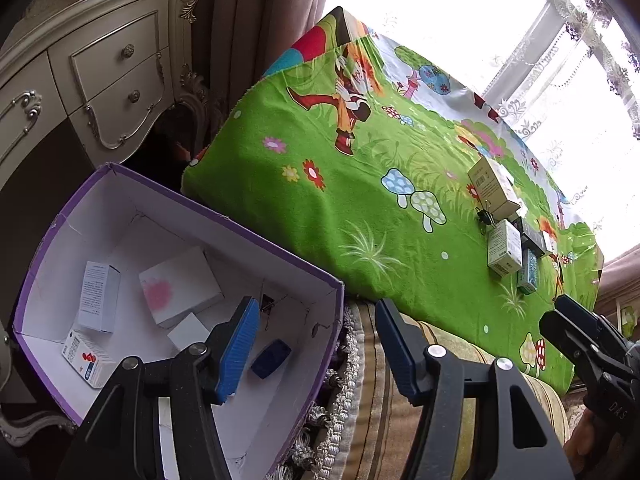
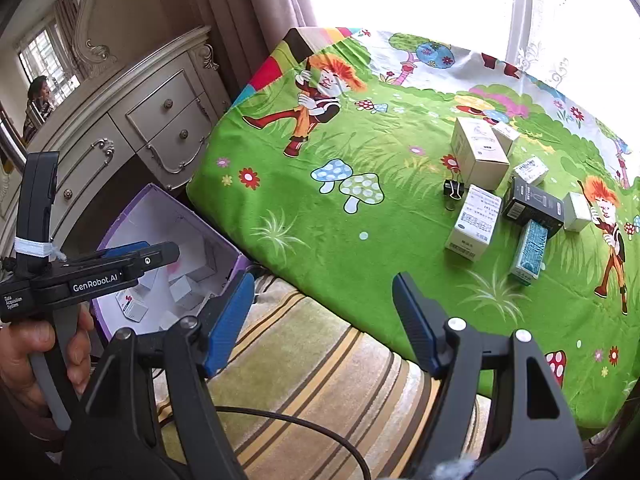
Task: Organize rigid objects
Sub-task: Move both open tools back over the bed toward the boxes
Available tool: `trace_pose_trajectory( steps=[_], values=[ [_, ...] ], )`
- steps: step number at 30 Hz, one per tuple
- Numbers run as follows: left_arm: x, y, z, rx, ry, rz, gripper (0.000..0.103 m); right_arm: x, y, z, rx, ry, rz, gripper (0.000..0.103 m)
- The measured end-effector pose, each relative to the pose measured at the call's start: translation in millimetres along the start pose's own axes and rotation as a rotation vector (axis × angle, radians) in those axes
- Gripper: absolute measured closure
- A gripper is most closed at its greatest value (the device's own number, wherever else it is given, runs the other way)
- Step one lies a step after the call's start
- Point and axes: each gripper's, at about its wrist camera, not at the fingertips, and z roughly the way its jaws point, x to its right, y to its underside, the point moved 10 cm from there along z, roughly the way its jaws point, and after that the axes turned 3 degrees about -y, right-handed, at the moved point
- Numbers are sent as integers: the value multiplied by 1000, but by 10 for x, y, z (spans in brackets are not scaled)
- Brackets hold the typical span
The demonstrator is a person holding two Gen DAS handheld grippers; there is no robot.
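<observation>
Several small boxes (image 2: 474,222), white, teal, black

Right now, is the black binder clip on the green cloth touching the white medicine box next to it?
Apart. In the right wrist view a strip of green cloth shows between the black binder clip and the white medicine box.

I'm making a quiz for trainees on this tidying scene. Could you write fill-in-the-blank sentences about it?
1. The open storage box with small cartons inside has a ______ outside.
2. The binder clip still on the green cloth is ______ in colour.
3. The jaws of the right gripper hold ______.
4. The small dark object lying inside the box is ______.

Missing words: purple; black; nothing; blue
</observation>
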Motion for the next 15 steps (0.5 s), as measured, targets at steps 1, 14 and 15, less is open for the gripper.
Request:
trace_pose_trajectory(
  steps=[1,14,15],
  values=[
    [68,-8,19,-3,3,11,42,96,2,-17,4,7,19,28],
    [878,-49,270,-44,54,140,42,1297,58,-147,41,150,233,28],
    [923,-54,287,-47,56,147,42,1352,61,-146,43,156,243,28]
  ],
)
